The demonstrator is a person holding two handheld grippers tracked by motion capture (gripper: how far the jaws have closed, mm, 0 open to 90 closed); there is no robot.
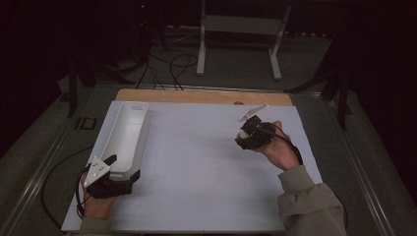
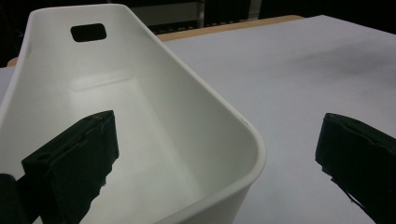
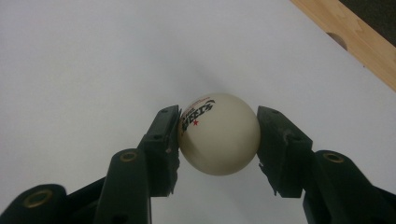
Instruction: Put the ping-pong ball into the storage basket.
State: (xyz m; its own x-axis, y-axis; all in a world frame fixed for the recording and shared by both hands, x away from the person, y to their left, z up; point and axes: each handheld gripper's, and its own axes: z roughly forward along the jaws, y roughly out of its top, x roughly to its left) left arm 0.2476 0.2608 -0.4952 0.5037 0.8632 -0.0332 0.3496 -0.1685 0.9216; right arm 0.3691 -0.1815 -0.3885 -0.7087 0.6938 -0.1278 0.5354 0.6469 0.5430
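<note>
Two grippers are working: the right gripper [image 3: 218, 135] is clamping a white ball [image 3: 219, 133] above the white table [image 1: 196, 157]. The left gripper [image 2: 217, 158] is gaping wide, straddling the white bin [image 2: 154, 116] wall

Only readable marking: print on the white table tennis ball [image 3: 219, 134] in the right gripper view. Black lettering plus a small red star [image 3: 195, 122], sitting at about 10 o'clock on the ball's face, with a thin reddish line of tiny print arcing above it. Letters run tilted and appear upside down; brand word too small and turned to spell out with certainty. No legible text elsewhere: white bin [image 2: 154, 116], table sheet and gripper bodies carry nothing readable.
</note>
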